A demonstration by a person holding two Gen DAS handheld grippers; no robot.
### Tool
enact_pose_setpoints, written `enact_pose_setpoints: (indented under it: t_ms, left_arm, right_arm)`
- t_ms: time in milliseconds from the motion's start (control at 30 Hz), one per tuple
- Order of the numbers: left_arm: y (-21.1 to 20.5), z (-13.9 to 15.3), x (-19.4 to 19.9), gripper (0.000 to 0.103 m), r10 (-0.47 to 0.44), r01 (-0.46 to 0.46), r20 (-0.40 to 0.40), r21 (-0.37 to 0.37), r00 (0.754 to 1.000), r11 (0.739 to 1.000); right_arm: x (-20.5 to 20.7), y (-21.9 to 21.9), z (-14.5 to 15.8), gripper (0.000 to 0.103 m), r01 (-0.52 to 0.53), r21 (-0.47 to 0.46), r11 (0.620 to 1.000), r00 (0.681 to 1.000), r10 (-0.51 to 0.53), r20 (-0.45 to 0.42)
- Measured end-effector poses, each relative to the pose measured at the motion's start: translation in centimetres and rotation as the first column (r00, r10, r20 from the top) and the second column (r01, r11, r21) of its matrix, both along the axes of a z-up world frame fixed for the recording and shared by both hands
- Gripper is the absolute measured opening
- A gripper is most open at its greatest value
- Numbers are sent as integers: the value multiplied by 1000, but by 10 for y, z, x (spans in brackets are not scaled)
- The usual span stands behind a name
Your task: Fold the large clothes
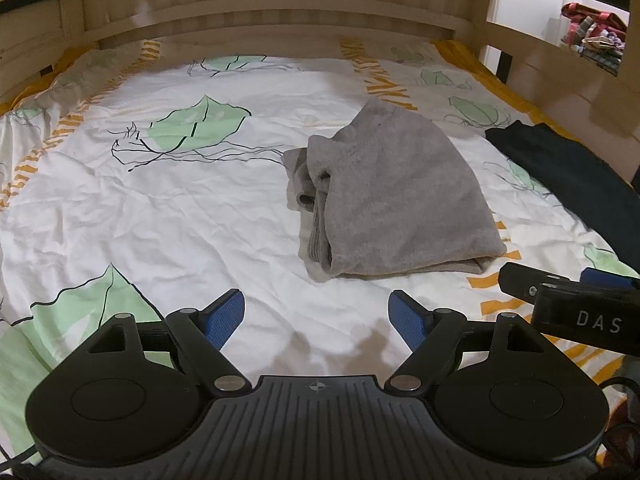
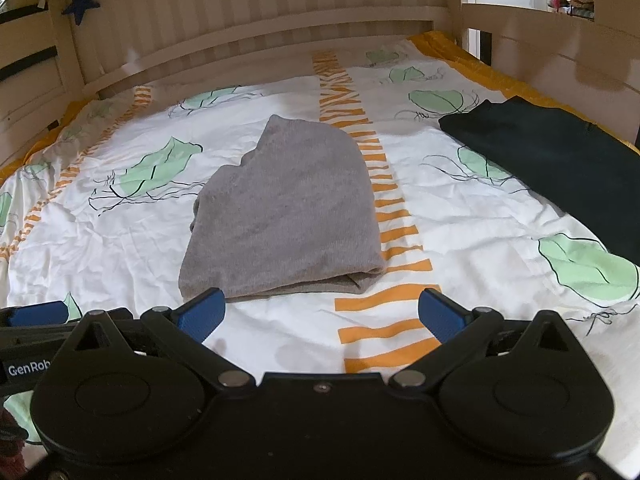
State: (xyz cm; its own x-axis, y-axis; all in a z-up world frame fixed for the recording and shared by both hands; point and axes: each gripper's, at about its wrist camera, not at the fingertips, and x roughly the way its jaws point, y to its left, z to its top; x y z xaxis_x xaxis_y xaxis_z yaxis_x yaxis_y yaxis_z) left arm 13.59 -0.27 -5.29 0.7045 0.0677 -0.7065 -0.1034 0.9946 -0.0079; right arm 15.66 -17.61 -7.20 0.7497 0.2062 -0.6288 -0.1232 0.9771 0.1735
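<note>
A grey garment [image 1: 396, 196] [image 2: 288, 212] lies folded into a compact bundle on the bed, its layered edges showing on the left side. My left gripper [image 1: 316, 316] hovers just short of its near left corner, jaws wide open, nothing between the blue pads [image 1: 226, 314]. My right gripper [image 2: 320, 312] is also open and empty, just short of the bundle's near edge; its left pad [image 2: 202, 314] is close to the cloth's front corner. The right gripper's body [image 1: 576, 304] shows at the right of the left wrist view.
A dark folded garment [image 1: 568, 176] [image 2: 560, 160] lies at the bed's right side. The sheet [image 2: 460, 220] is white with green leaves and orange stripes. A wooden headboard [image 2: 260, 28] and side rails [image 2: 560, 48] enclose the bed. Colourful items [image 1: 592, 32] sit beyond the rail.
</note>
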Motion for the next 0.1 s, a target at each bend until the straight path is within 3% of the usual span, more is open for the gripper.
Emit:
enact_pose_setpoints:
  t_ms: [100]
  left_arm:
    - [0,-1,1,78,-1,1,-5,-1,1000,1000]
  right_arm:
    - [0,1,-1,102,-2,2,1000,1000,2,-5]
